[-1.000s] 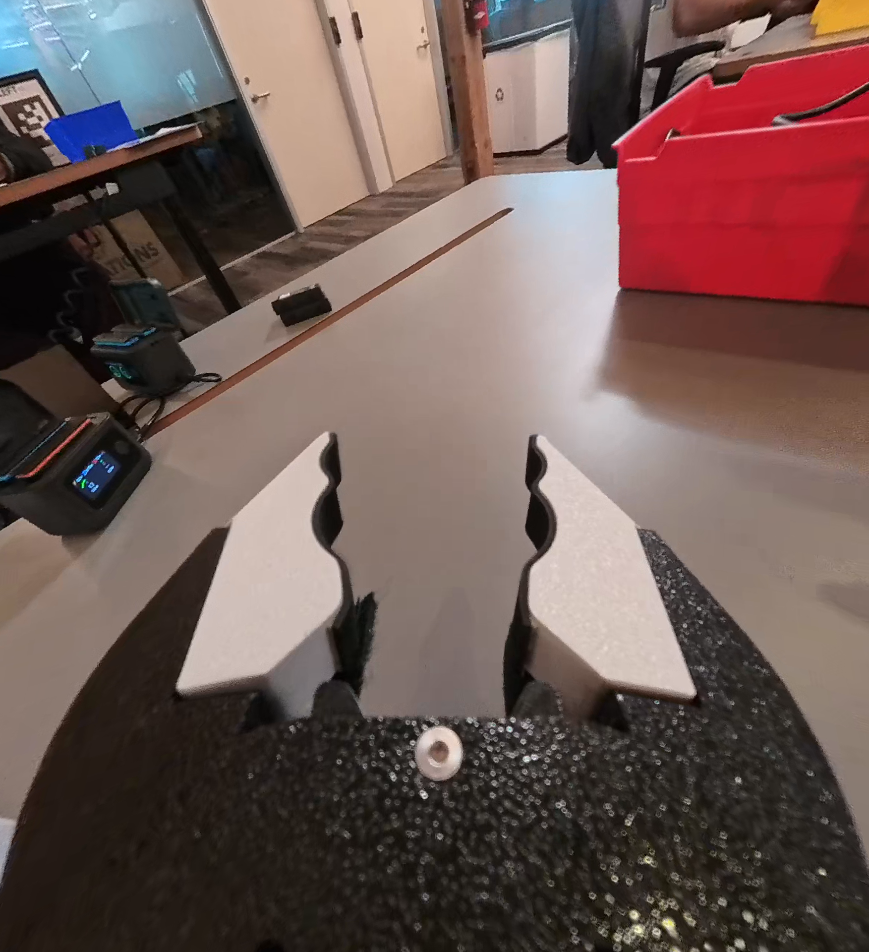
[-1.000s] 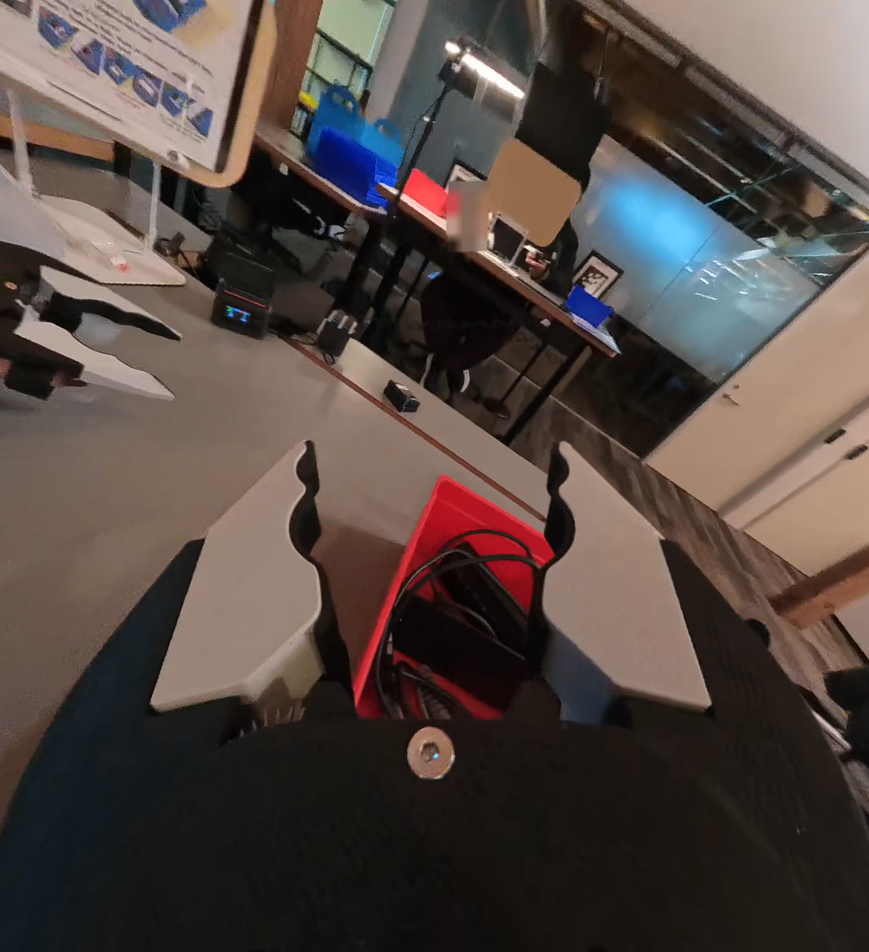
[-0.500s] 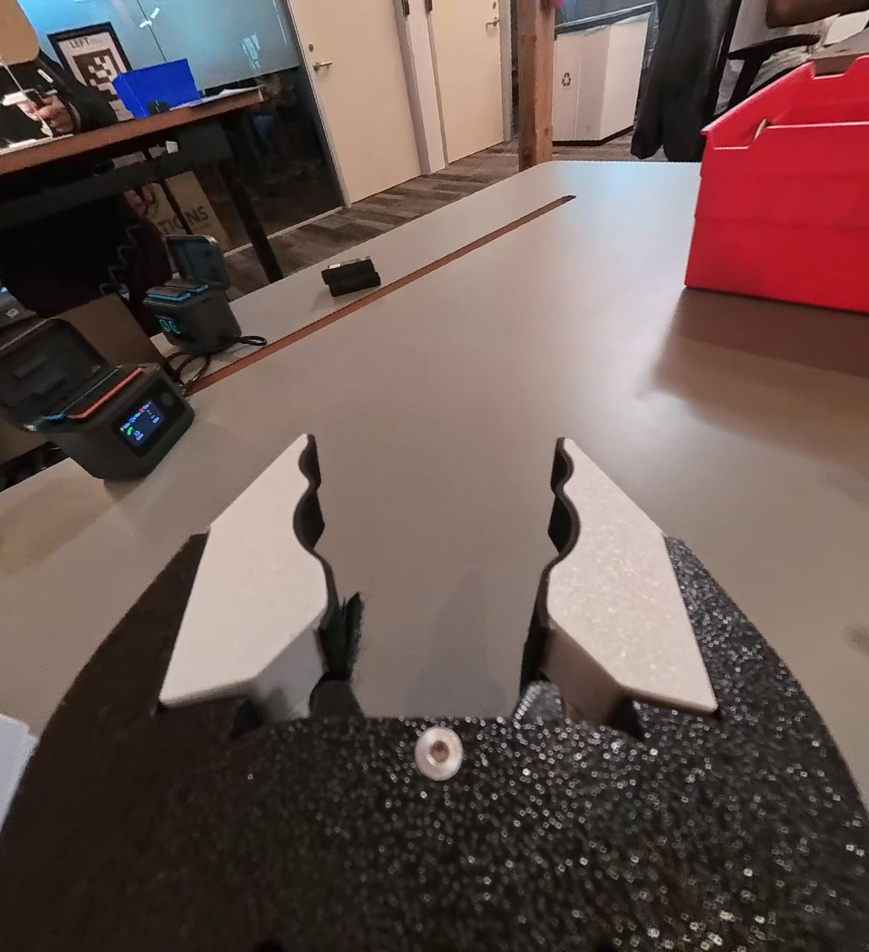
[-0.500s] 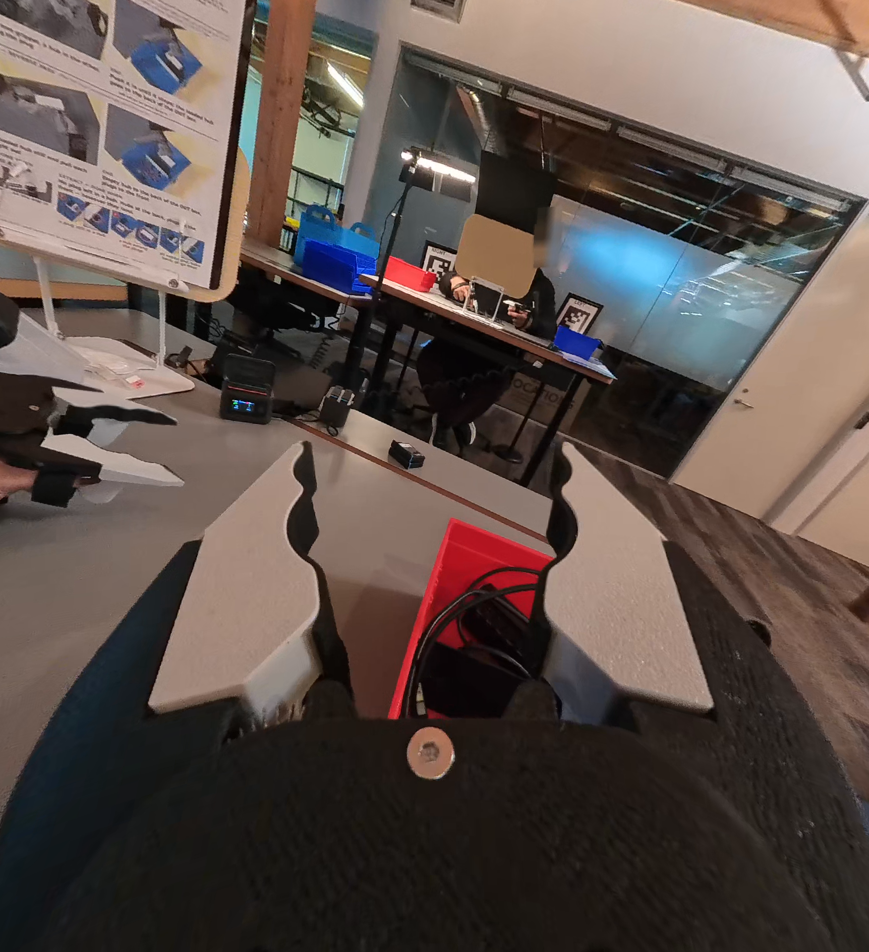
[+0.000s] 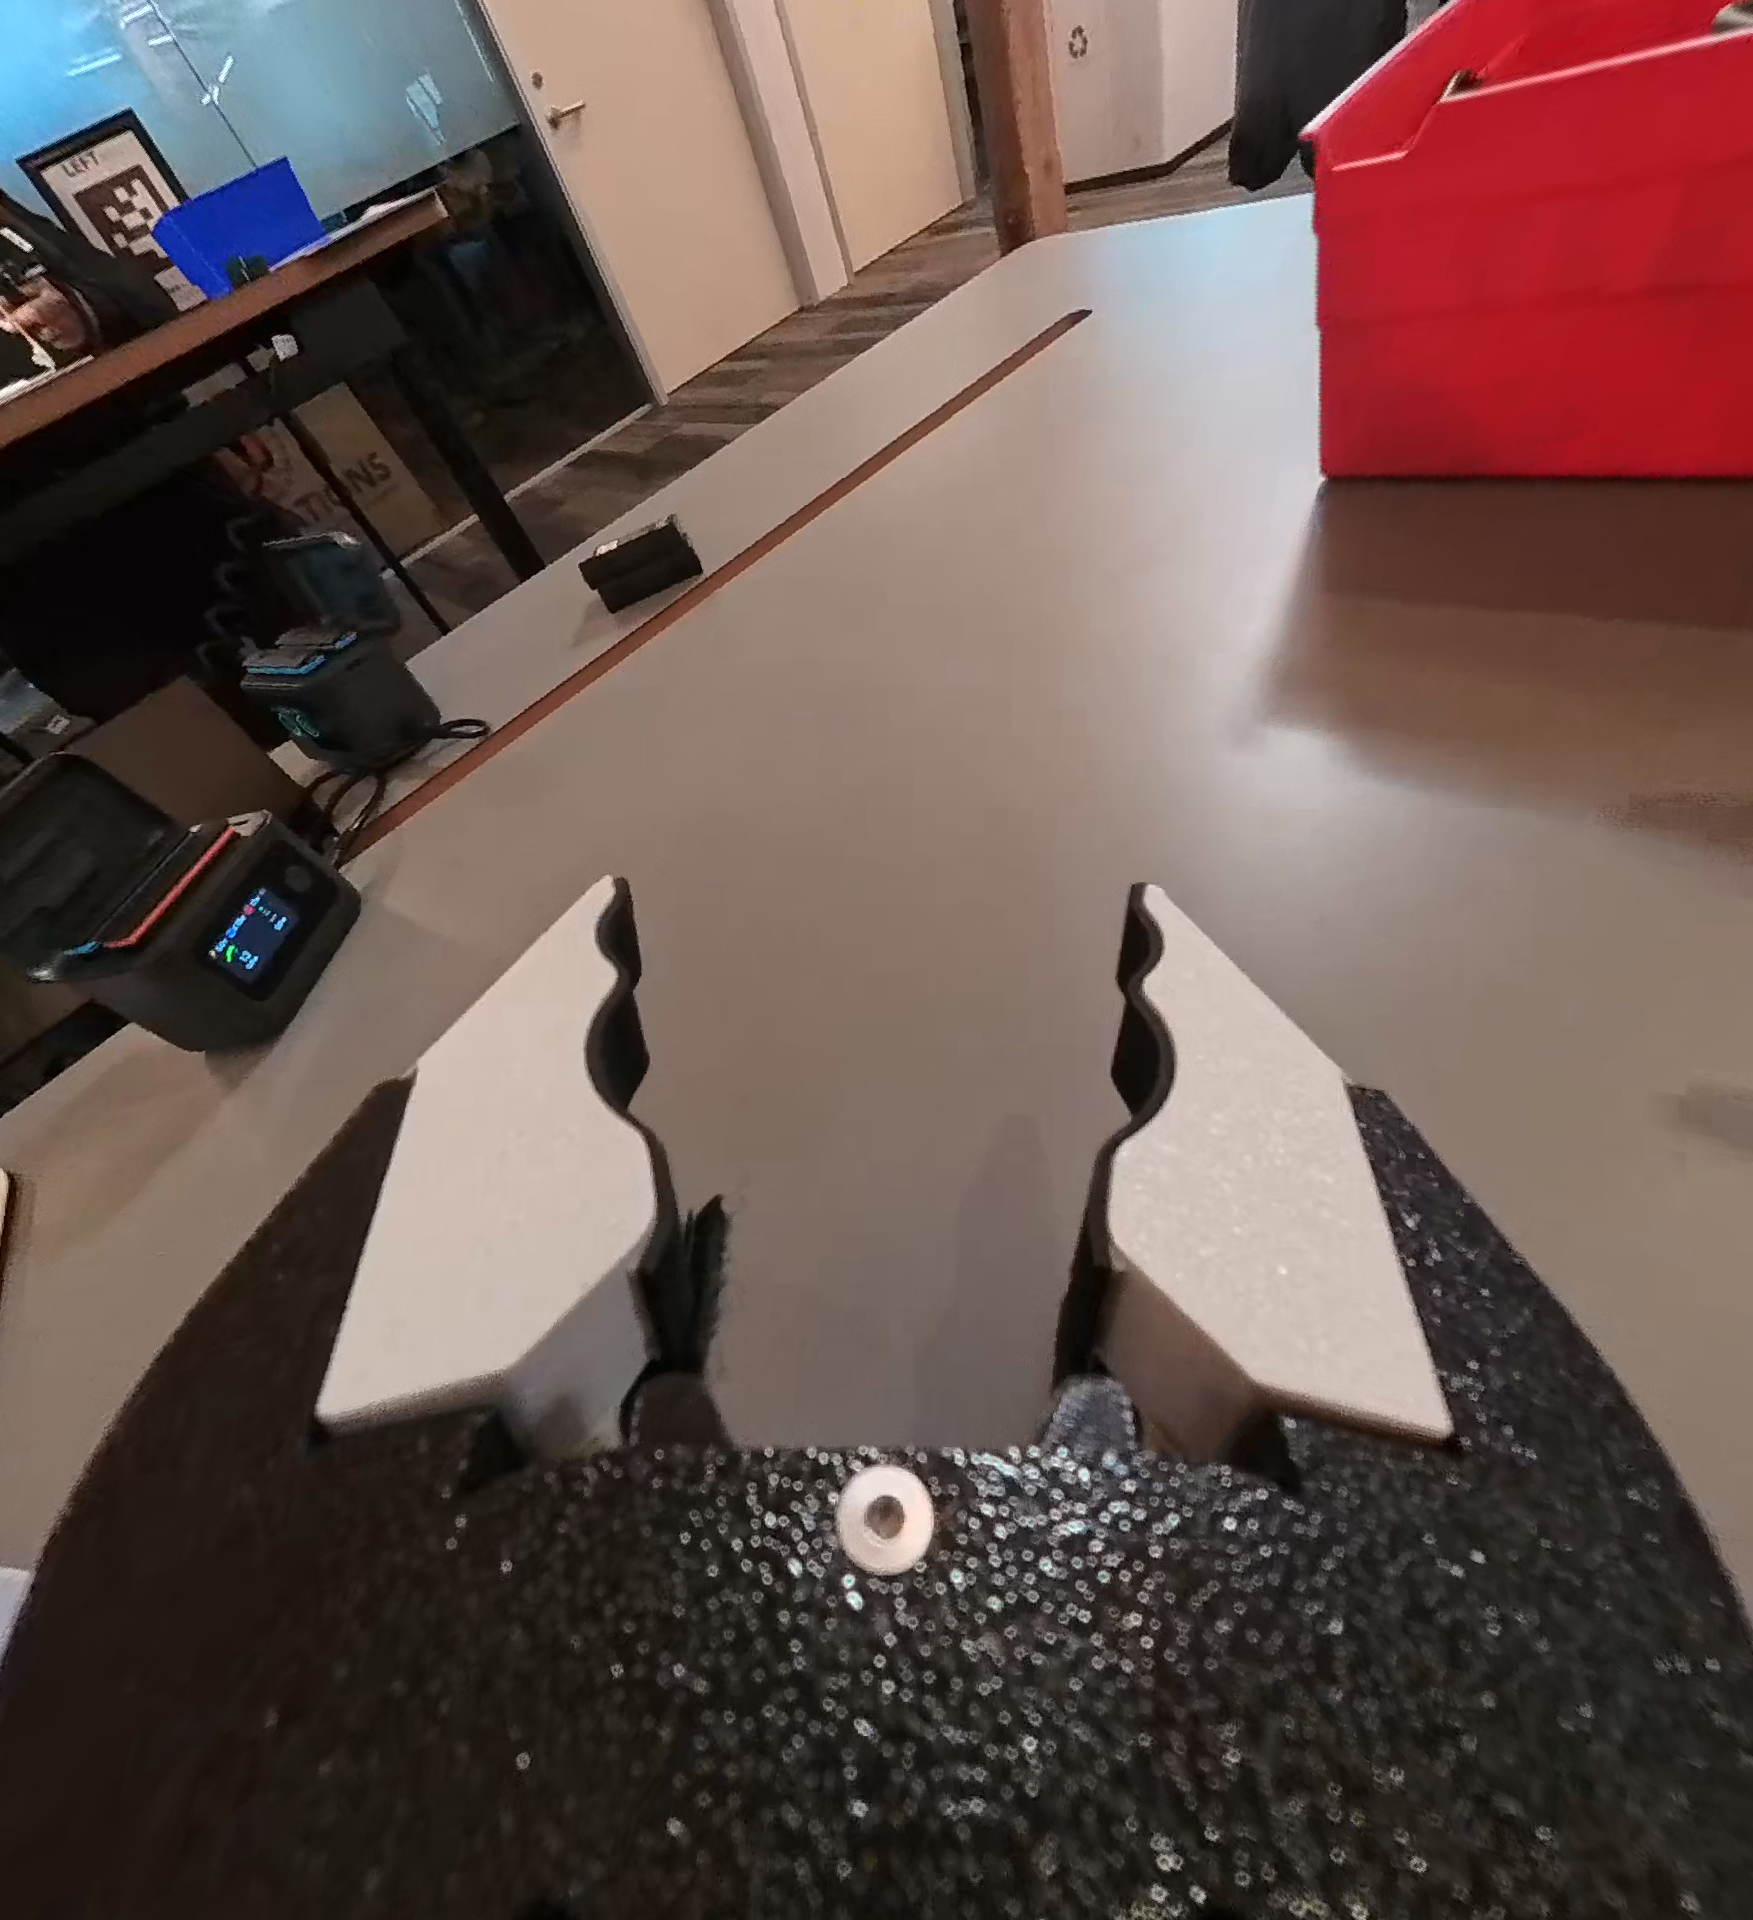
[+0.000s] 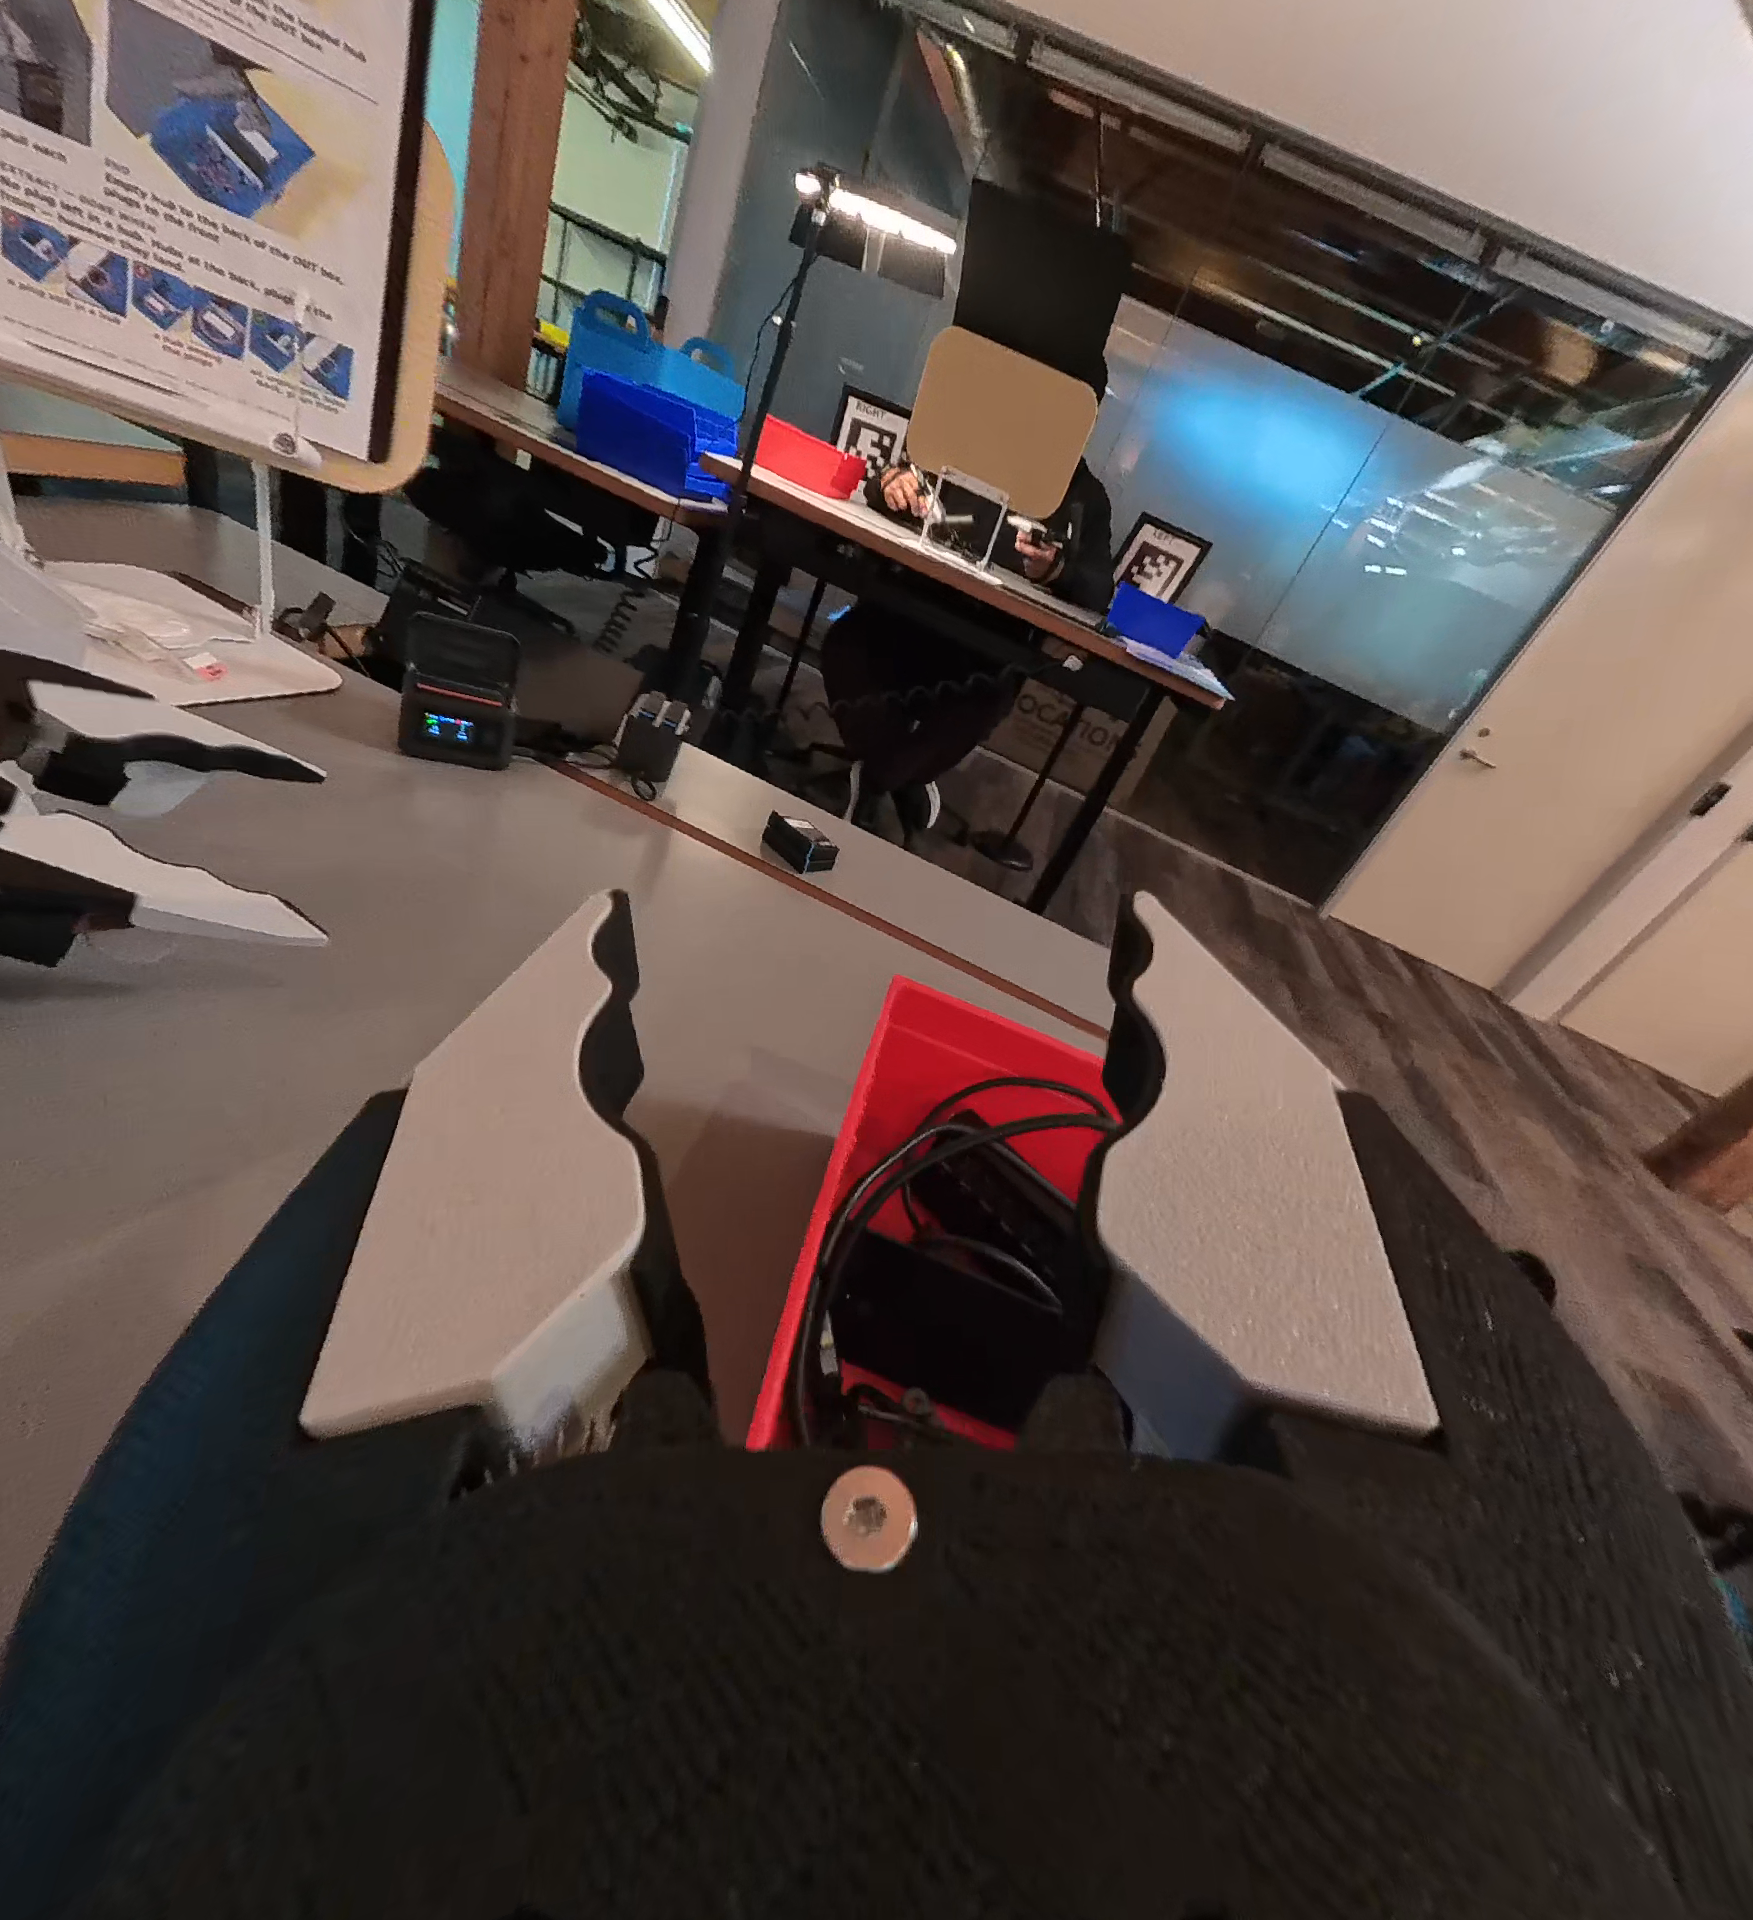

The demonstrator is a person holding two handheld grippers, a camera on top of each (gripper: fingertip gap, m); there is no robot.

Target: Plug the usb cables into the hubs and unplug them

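spanning a glass-walled office, the grey table [image 5: 955,727] carried a red bin [image 6: 913,1081] of black hubs [image 6: 955,1320] and cables [image 6: 851,1226], half hidden behind the right gripper [image 6: 872,935], which, like the left gripper [image 5: 877,914], gaped apart and empty.

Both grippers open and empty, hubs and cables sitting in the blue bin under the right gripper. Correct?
Not quite: the bin is red, not blue, as the right wrist view shows. The rest holds: the hubs and cables lie in it, and the left gripper and right gripper are open and empty.
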